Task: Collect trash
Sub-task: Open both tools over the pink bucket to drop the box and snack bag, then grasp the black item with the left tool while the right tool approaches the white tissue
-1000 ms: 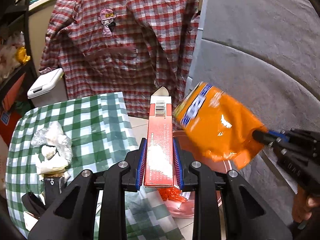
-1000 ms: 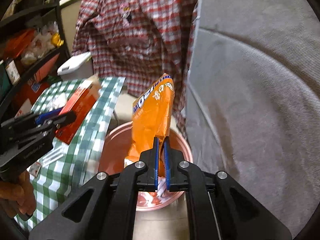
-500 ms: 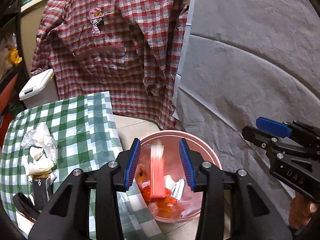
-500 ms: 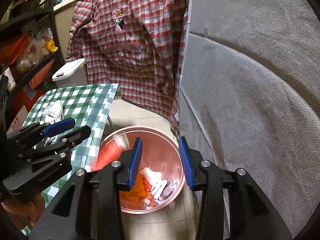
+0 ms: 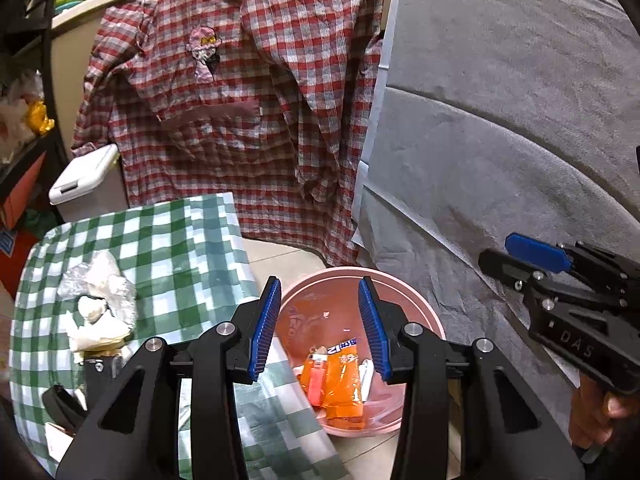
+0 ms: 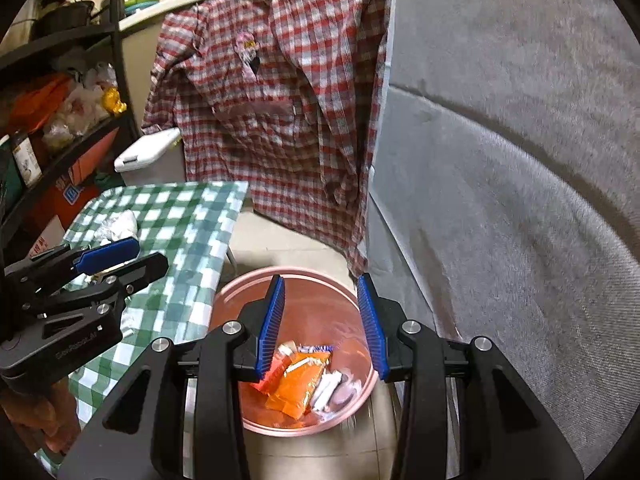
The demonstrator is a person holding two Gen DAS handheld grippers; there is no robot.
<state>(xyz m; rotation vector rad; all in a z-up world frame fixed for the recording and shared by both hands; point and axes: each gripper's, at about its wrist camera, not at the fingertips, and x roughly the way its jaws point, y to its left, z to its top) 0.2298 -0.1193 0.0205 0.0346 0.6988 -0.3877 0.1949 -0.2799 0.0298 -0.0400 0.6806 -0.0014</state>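
The near edge of the tabletop (image 5: pixel 188 248) is hidden behind the left gripper (image 5: pixel 320 328), whose body is cut off by the lower edge. A dark object (image 5: pixel 60 404) at the tabletop's near left is partly covered and cannot be identified. The print on the orange wrapper (image 5: pixel 340 380) in the pink bin (image 5: pixel 416 300) is too small to be read. The right gripper (image 6: pixel 322 328) is cropped below, and part of the bin's contents is screened by its fingers (image 6: pixel 272 324). Shelf items (image 6: pixel 60 120) are blurred

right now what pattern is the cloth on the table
A green and white check, on the tablecloth; it shows best in the left wrist view.
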